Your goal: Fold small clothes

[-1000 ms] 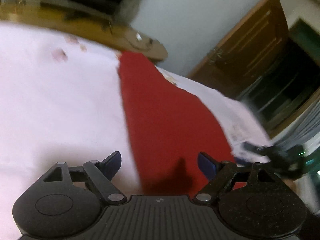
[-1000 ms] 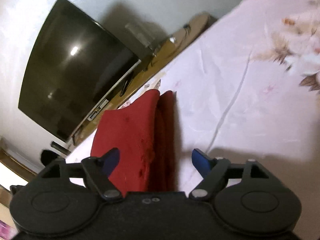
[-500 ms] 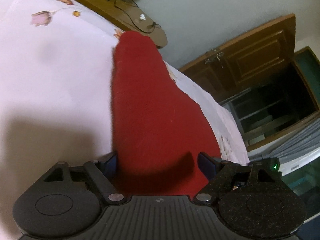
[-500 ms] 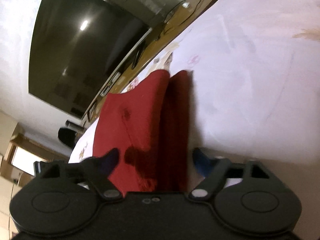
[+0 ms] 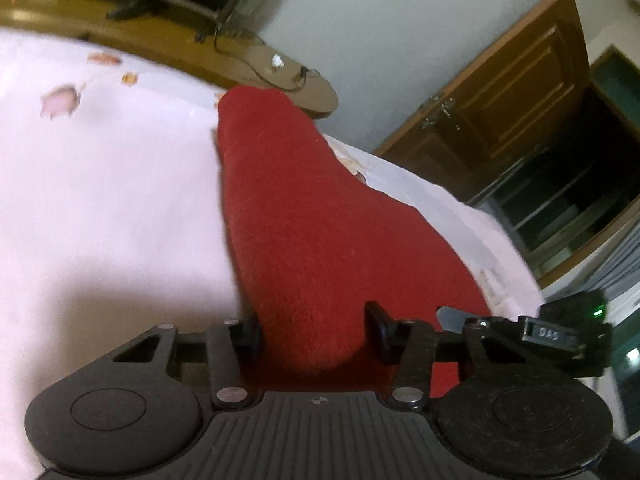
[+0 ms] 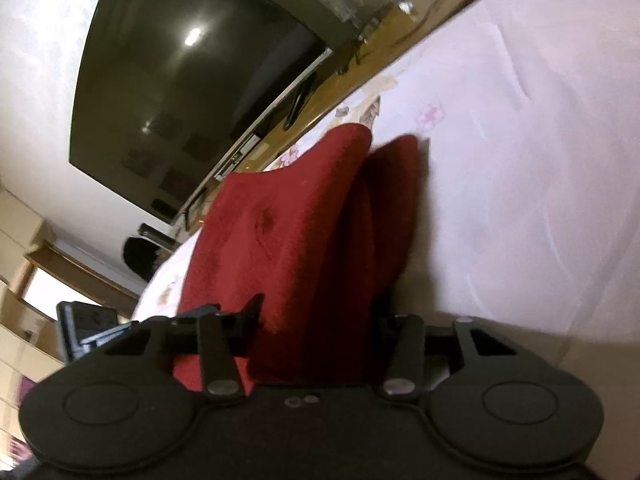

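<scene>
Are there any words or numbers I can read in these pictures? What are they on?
"DAS", as far as the blur lets it read: on a small label on the right gripper, seen from the left wrist camera beside the red cloth.
Nothing else is readable: the TV screen is dark, and the flowered sheet bears only pictures.

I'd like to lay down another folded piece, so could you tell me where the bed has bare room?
Bare sheet lies left of the red cloth up to the wooden ledge; in the right view, more bare sheet to the cloth's right. It is crowded at the cloth's near end, where the left gripper and right gripper sit.
</scene>
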A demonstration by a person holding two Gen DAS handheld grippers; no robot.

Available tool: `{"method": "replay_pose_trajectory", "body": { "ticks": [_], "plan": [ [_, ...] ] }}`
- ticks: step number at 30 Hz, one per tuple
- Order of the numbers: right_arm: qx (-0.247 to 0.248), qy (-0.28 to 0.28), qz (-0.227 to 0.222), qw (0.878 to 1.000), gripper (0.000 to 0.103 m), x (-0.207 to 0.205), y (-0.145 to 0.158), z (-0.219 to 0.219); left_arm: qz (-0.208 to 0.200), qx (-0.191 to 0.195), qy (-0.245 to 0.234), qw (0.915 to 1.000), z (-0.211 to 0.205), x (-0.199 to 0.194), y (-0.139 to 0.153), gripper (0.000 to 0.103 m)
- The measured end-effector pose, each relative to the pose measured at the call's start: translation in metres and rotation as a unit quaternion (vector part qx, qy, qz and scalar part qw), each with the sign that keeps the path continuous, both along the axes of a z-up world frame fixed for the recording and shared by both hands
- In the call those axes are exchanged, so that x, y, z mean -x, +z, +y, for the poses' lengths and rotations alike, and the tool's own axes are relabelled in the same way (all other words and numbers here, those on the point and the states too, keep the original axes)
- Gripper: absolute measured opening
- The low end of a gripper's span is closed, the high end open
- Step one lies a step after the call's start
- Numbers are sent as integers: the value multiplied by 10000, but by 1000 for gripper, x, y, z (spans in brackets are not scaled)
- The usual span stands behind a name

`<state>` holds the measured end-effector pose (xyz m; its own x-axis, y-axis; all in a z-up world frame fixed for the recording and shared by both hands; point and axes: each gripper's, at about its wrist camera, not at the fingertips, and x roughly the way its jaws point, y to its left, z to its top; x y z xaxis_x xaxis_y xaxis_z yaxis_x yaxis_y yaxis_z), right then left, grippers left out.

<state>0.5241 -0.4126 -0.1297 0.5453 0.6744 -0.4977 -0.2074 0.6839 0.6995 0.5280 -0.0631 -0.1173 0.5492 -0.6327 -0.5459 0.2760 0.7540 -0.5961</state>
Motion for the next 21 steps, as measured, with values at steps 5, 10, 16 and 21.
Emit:
{"method": "replay_pose_trajectory", "body": {
  "ticks": [5,10,16,21],
  "plan": [
    [430,-64,-290,9986,35,10,18,8,-375,-602,-44,9975,-16,7,26,42],
    [478,-155,-523,9974,34,26,45,14,-603,-586,-124,9964,-10,15,51,42],
    [604,-280,-777,9947,34,53,80,29,-893,-599,-274,9938,8,33,84,42],
    [676,-327,-938,9928,34,72,102,54,-1138,-600,-308,9912,35,54,110,42]
  ]
}}
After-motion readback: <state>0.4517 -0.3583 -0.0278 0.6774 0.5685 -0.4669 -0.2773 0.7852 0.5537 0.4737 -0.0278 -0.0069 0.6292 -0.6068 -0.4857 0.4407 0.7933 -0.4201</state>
